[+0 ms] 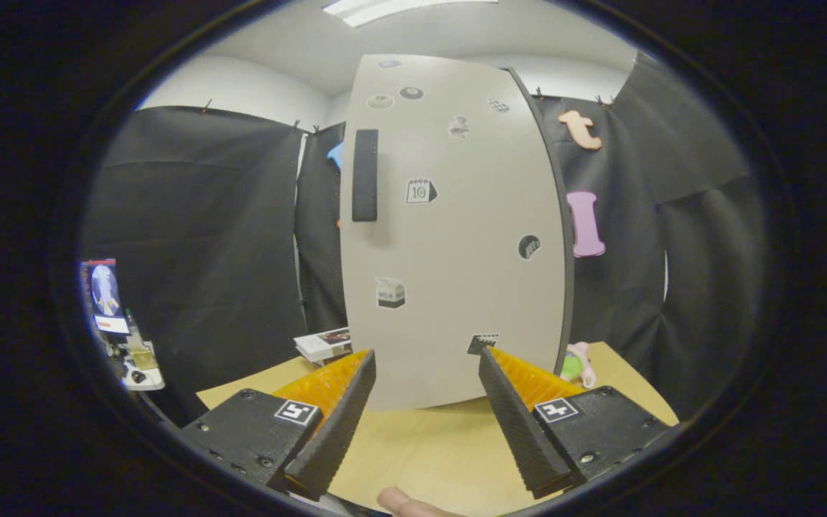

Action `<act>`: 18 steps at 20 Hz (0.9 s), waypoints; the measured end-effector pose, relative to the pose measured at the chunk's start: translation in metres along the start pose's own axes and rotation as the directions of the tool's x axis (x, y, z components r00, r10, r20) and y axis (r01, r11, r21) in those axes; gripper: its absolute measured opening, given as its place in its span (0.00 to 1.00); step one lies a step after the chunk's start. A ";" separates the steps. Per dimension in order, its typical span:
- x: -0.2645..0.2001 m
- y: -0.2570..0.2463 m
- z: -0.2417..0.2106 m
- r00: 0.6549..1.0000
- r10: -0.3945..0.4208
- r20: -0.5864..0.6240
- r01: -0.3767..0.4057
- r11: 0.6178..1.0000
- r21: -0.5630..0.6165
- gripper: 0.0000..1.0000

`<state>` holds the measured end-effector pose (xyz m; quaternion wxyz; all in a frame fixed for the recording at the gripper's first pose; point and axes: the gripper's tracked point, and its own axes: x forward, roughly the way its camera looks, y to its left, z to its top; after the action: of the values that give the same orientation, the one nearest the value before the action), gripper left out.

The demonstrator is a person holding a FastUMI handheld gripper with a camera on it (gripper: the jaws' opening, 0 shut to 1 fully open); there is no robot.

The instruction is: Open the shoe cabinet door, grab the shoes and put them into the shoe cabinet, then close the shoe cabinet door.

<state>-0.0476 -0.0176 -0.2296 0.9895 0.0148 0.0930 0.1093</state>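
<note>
At the lower left of the frame, past the table's edge, stood a cluttered stand with a small lit screen (106,291), well away from the work. Moving right, a small stack of booklets (324,345) lay on the tan table (421,445) just beside the cabinet's left lower corner. The gripper (426,373) hung low in the centre with its fingers spread wide and nothing between them, pointed at the foot of the shoe cabinet door (449,237). That door filled the middle of the frame, pale grey with little stickers on it, and it looked shut; its dark vertical handle (365,174) sat in the upper left of the panel, well above the fingers and untouched. At the lower right, just past the cabinet's right edge, something pink and green (577,362) peeked out on the table, possibly the shoes, though too little showed to be sure. By my reckoning nothing was done yet: opening, loading and closing all remained.
</note>
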 end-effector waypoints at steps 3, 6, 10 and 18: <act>-0.018 -0.005 0.028 0.998 -0.031 0.049 0.031 0.999 0.012 0.95; -0.040 -0.013 0.064 0.992 -0.065 0.108 0.064 0.998 0.011 0.95; -0.066 -0.018 0.097 0.982 -0.117 0.147 0.117 0.993 0.012 0.97; -0.089 -0.009 0.101 0.980 -0.129 0.150 0.125 0.992 0.032 0.96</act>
<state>-0.1120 -0.0469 -0.1149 0.9985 0.0281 0.0194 0.0435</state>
